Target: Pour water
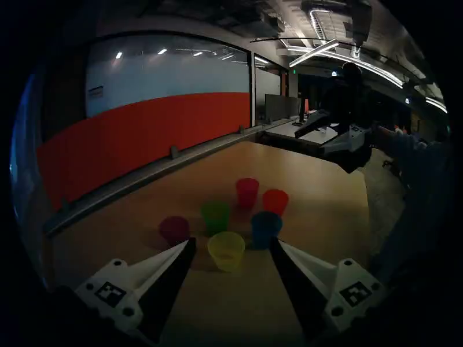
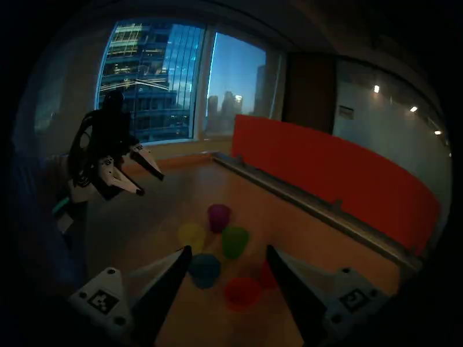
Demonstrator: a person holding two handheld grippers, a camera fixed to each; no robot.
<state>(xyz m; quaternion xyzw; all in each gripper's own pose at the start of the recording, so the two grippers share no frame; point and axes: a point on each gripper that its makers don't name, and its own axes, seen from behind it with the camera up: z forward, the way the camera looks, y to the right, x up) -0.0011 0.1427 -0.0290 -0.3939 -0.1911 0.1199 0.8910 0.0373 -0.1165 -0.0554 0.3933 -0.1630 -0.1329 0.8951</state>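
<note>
Yellow cup (image 1: 226,250) stands closest on the wooden table (image 1: 324,196), just past the left gripper (image 1: 231,240), fingers wide apart and empty. Behind it: blue cup (image 1: 266,228), purple cup (image 1: 175,229), green cup (image 1: 215,217), orange cup (image 1: 275,201), red cup (image 1: 247,192). The right gripper (image 2: 227,248) is spread apart and empty too.

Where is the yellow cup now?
In the left gripper view the yellow cup stands nearest the camera, in front of the green cup, with the blue cup on its right.

Yellow cup (image 1: 226,250) contents too dim to tell.
</note>
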